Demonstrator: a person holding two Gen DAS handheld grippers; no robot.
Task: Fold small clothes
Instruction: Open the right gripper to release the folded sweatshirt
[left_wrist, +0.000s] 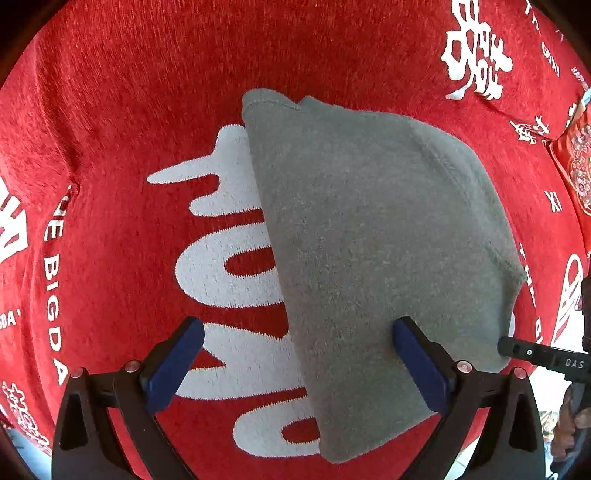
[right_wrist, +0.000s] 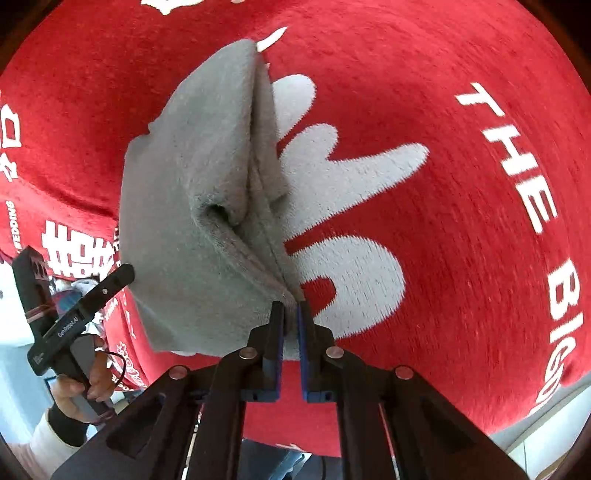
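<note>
A small grey knit garment (left_wrist: 373, 236) lies folded on the red cloth. My left gripper (left_wrist: 298, 326) hangs over the garment's near end, open, with one blue pad (left_wrist: 173, 365) above the red cloth and the other above the grey fabric, gripping nothing. In the right wrist view the garment (right_wrist: 192, 206) bunches into a ridge, and its near corner is pinched by my right gripper (right_wrist: 291, 308), which is shut on it. The right gripper's black finger shows at the garment's right edge (left_wrist: 532, 352). A hand (right_wrist: 79, 391) holds the left gripper (right_wrist: 88, 299) at the left.
A red cloth (left_wrist: 129, 110) with large white characters and lettering covers the whole work surface. Its edge drops off at the lower right (right_wrist: 546, 402) and at the lower left near the hand. A red patterned item (left_wrist: 580, 173) lies at the far right.
</note>
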